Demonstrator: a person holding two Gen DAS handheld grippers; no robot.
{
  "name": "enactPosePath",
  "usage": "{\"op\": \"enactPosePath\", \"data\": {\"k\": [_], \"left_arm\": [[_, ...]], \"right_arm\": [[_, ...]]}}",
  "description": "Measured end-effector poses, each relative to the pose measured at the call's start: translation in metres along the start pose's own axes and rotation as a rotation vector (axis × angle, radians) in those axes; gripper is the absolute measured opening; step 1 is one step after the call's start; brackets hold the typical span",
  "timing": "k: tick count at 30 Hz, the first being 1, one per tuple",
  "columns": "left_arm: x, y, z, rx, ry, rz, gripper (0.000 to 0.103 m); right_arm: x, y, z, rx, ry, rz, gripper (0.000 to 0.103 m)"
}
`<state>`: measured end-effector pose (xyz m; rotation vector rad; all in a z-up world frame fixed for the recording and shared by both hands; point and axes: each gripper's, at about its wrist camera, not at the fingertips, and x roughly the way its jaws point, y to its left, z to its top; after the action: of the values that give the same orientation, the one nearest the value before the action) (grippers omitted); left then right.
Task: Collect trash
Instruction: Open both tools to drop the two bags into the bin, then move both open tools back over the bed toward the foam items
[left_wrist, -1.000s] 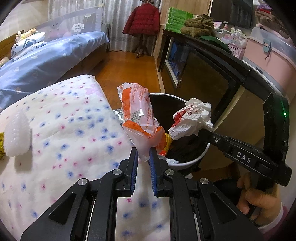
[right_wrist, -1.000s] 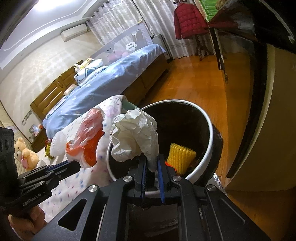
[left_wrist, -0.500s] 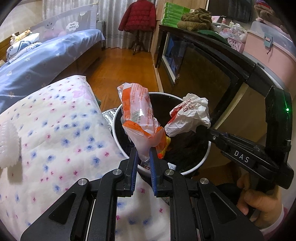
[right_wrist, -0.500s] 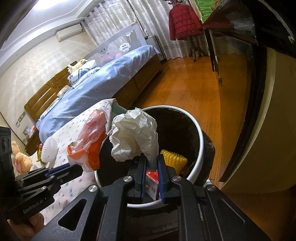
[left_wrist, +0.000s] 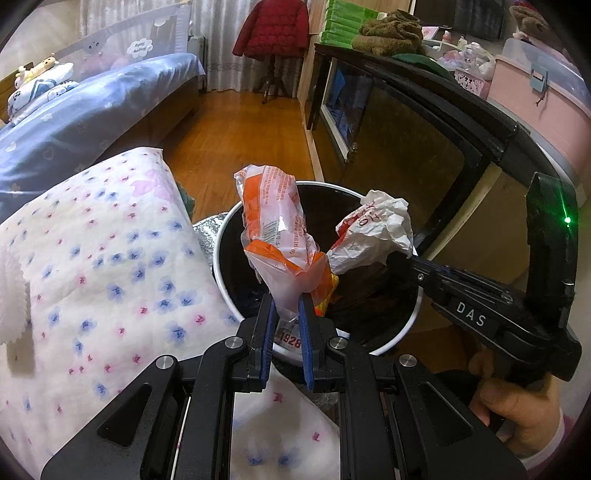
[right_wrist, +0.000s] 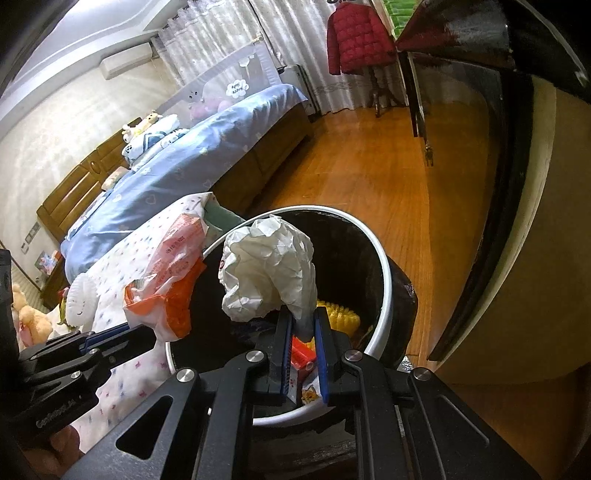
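Note:
My left gripper (left_wrist: 286, 306) is shut on an orange and white plastic wrapper (left_wrist: 277, 225) and holds it over the round trash bin (left_wrist: 410, 325). My right gripper (right_wrist: 303, 321) is shut on a crumpled white paper wrapper (right_wrist: 266, 269), also held above the bin (right_wrist: 384, 266). In the left wrist view the right gripper (left_wrist: 397, 256) and its paper (left_wrist: 376, 232) hang over the bin's right side. In the right wrist view the left gripper (right_wrist: 122, 330) holds the orange wrapper (right_wrist: 173, 269) at the bin's left rim. The bin holds yellow corrugated trash (right_wrist: 341, 312) and small cartons.
A flower-print quilt (left_wrist: 103, 266) covers the surface left of the bin, with a white plush item (right_wrist: 79, 301) on it. A dark cabinet (left_wrist: 406, 147) stands to the right. A blue bed (left_wrist: 92, 107) and wooden floor (left_wrist: 240, 136) lie beyond.
Both grippers have moved forward over the bin with their trash still held. The bin now sits nearer and more centred under both wrappers.

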<state>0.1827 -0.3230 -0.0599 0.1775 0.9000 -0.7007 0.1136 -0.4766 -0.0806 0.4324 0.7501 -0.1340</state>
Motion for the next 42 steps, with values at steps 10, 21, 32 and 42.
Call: {"op": "enactPosePath", "data": {"k": [10,21,32,42], "left_arm": [[0.006,0.001,0.001,-0.007,0.02,0.008,0.016],[-0.03,0.013,-0.015,-0.068,-0.06,0.052,0.066],[-0.085,0.057,-0.068,-0.152,-0.142,0.162,0.082],[-0.134,0.107,-0.118,-0.253,-0.247,0.333,0.09]], "right_arm": [[0.004,-0.003,0.003,0.028,0.019,-0.002,0.02],[-0.012,-0.003,0.001,0.049,-0.019,0.04,0.061],[-0.024,0.036,-0.01,0.033,0.001,0.154,0.081],[-0.029,0.091,-0.023,-0.057,0.012,0.234,0.081]]}}
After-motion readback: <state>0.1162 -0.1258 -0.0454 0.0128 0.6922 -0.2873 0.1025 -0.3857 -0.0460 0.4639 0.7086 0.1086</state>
